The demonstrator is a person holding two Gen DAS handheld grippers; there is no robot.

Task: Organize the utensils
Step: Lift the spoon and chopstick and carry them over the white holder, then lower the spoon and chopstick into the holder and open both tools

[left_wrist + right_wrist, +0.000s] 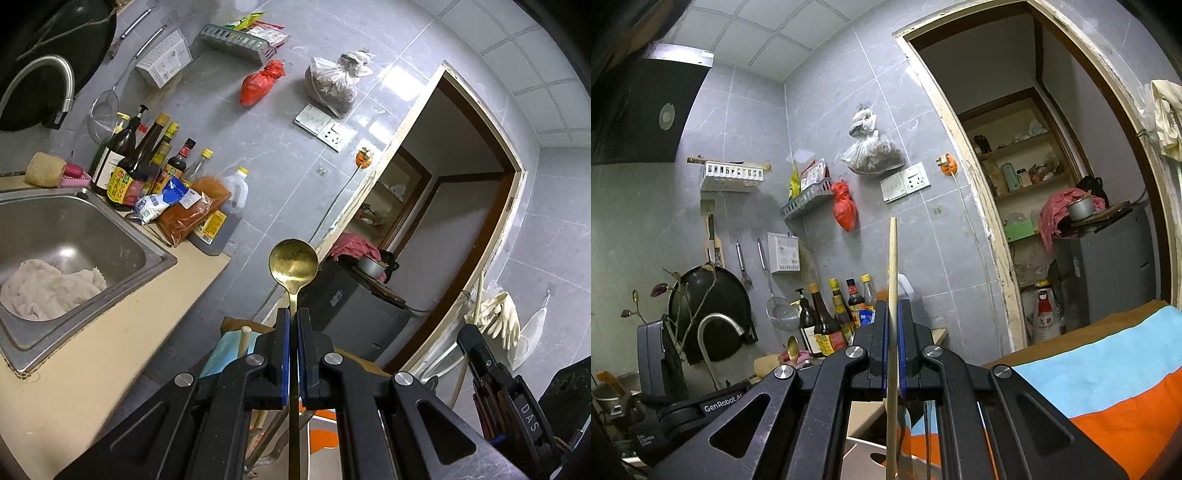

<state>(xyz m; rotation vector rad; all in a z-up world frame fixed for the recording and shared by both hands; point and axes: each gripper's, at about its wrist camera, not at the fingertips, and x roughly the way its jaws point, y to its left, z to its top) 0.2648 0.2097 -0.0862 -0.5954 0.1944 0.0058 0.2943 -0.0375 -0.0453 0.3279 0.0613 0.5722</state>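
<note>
Holding a gold spoon [293,264] upright in the left hand-held gripper [293,314], pads pinched tight on the thin handle, bowl up and well clear of the fingertips, the rest of the handle running straight down between the jaws and out the bottom of the left wrist view. Holding likewise a pale wooden stick [893,266], probably a chopstick or a spoon handle, in the right hand-held gripper [893,304], pads pressed together on its shaft, one end rising above the fingertips, the other dropping below them.

Reading both long axes as close to vertical, so any drop into a holder looks to call for a straight descent rather than a tilt. Seeing, under the right hand-held gripper, the rim of a white container [864,448] beside a blue and orange cloth [1108,384], directly below the stick's lower end; whether it is the utensil holder cannot be told. Judging the stick nearer that container than the spoon, with the left hand-held gripper standing off toward the sink side [74,236] of the surface [110,350].
</note>
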